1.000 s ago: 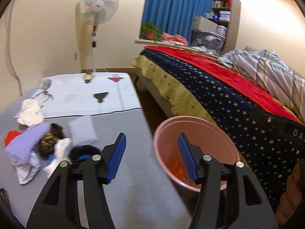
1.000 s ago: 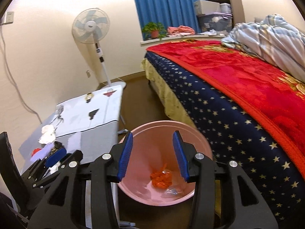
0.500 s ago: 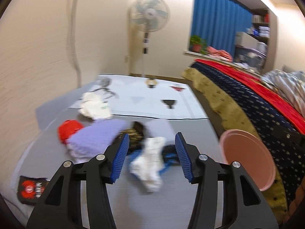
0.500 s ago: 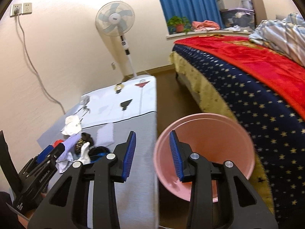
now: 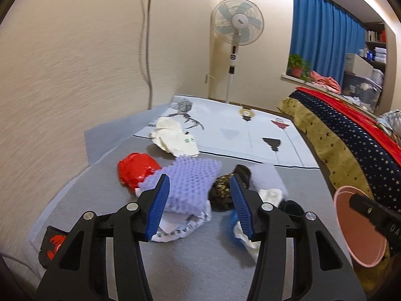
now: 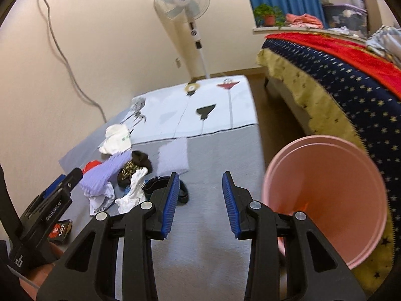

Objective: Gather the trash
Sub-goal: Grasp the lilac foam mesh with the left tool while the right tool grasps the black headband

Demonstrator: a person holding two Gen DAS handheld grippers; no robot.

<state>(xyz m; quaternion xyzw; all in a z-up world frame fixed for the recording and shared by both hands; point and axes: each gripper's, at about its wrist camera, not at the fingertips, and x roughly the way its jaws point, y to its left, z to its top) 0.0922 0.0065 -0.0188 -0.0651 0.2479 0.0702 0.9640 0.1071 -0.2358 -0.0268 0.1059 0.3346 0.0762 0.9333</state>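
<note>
A heap of trash lies on the grey table (image 5: 190,266): a purple bumpy foam sheet (image 5: 190,185), a red crumpled wrapper (image 5: 136,169), white crumpled paper (image 5: 173,138), a dark patterned wrapper (image 5: 223,190) and white scraps (image 5: 180,225). My left gripper (image 5: 199,207) is open and empty, just above the foam sheet. My right gripper (image 6: 200,202) is open and empty over the grey table (image 6: 213,225). The heap (image 6: 120,175) is to its left. The pink bin (image 6: 323,198) stands to its right, beside the table edge. It also shows at the right edge in the left wrist view (image 5: 356,228).
A black and red packet (image 5: 54,245) lies at the table's near left. A white printed cloth (image 5: 238,130) covers the far half. A pedestal fan (image 5: 236,27) stands behind. The bed (image 6: 338,75) with a starred cover runs along the right. A wall is on the left.
Both grippers have swung left from the pink bin towards the table. The left gripper now faces the trash heap. The right gripper has left the bin's opening.
</note>
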